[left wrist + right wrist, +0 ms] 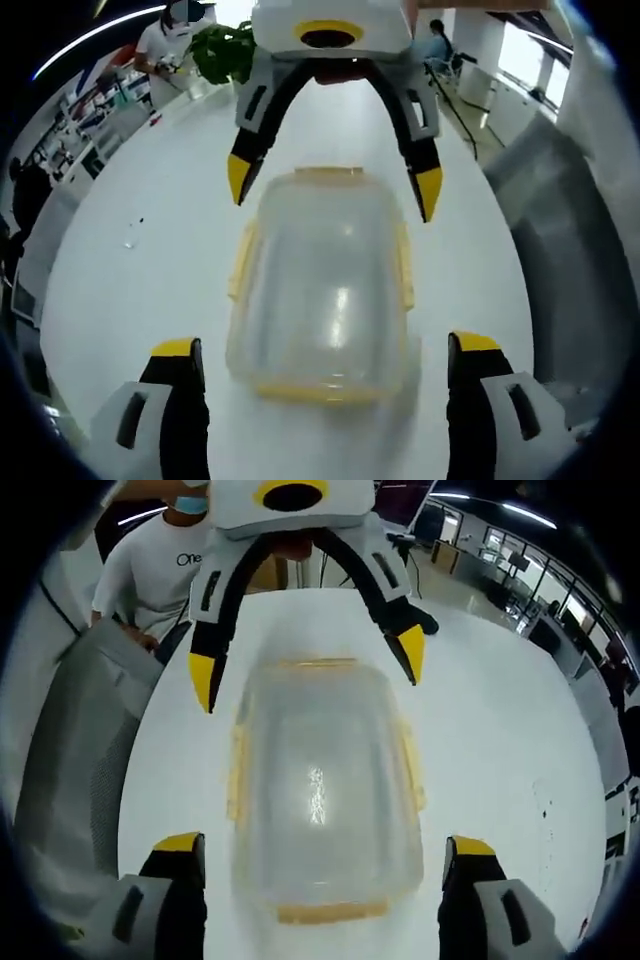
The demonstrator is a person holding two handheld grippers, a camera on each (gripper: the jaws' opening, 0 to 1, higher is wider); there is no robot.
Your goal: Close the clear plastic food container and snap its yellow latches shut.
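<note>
Bright, even overhead light. Glare streaks the clear plastic container lid [335,290]. Fisheye curvature bends the white tabletop [500,730] edges.

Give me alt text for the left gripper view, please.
A clear plastic food container with yellow latches sits lid-on on a white table, between the open left gripper below and the open right gripper facing it from above. A person stands in the background.

Open-plan office, white table [120,260], desks [520,600]
</note>
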